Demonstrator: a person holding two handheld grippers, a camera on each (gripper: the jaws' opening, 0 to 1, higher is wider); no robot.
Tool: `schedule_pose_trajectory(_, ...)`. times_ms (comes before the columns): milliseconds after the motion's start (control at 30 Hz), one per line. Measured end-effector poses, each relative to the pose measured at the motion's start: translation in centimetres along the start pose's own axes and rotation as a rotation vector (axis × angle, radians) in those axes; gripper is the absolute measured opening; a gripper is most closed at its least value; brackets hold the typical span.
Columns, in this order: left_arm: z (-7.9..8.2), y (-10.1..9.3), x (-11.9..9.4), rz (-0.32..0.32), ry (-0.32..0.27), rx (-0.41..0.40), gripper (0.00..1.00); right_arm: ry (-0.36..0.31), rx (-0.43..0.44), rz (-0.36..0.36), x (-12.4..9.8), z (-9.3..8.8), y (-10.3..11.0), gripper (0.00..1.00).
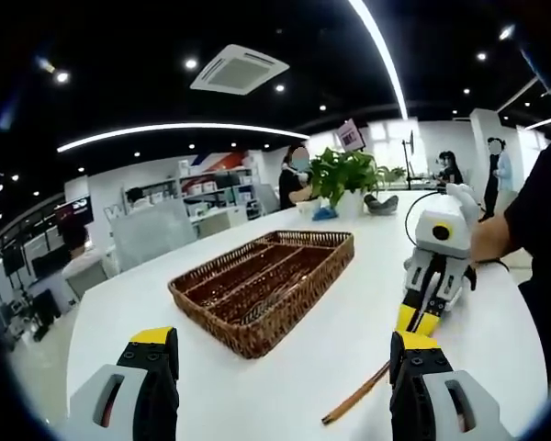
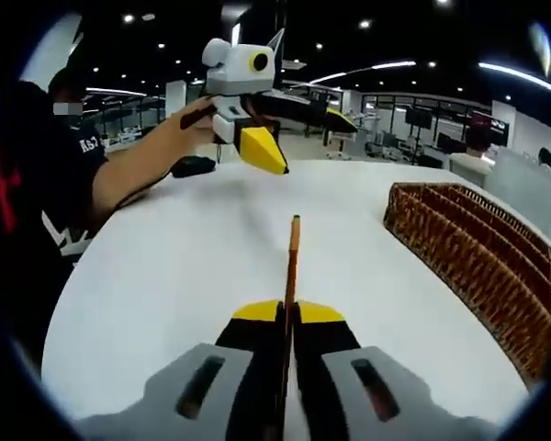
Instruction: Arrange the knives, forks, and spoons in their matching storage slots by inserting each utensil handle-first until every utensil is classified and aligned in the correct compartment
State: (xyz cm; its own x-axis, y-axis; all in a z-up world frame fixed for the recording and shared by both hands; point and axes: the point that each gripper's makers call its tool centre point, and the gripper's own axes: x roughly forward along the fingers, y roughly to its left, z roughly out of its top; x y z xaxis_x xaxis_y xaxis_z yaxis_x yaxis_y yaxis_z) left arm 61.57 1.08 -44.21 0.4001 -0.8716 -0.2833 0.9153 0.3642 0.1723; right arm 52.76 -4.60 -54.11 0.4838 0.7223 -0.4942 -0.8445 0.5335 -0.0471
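A brown wicker cutlery tray (image 1: 266,280) with long slots sits on the white table (image 1: 331,340); its woven wall (image 2: 477,257) shows at the right of the right gripper view. My left gripper (image 1: 280,354) hangs open over the table, just short of the tray's near corner, with nothing between its jaws. In the right gripper view that left gripper (image 2: 303,133) is raised above the far table. My right gripper (image 2: 289,310) is shut on a slim brown-handled utensil (image 2: 292,266), whose handle points forward. The utensil's head is hidden. From the left, the right gripper (image 1: 421,322) holds the utensil (image 1: 358,397) low over the table.
A potted plant (image 1: 344,175) and a dark object (image 1: 381,204) stand at the table's far end. The person's arm (image 2: 138,170) reaches across, with a black object (image 2: 193,165) beside it. The table's rounded edge (image 2: 64,303) is close. People and desks stand beyond.
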Motion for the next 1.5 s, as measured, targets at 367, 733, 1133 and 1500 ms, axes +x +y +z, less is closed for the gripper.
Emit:
schedule_pose_trajectory(367,0.0,0.0,0.0,-0.002,0.0,0.0,1.0,0.045,0.117,-0.125,-2.3,-0.7,-3.9,0.03)
schedule_pose_trajectory(733,0.1,0.0,0.1,-0.004,-0.003,0.001,1.0,0.05,0.102,-0.118,-2.3,-0.8,-3.7,0.03)
schedule_pose_trajectory(1133,-0.1,-0.1,0.3,-0.006,0.004,0.003,1.0,0.001,0.075,-0.13,-1.7,0.0,-4.0,0.15)
schedule_pose_trajectory(1500,-0.1,-0.3,0.3,-0.01,0.004,0.005,1.0,-0.011,0.049,-0.144,-1.2,0.0,-4.1,0.08)
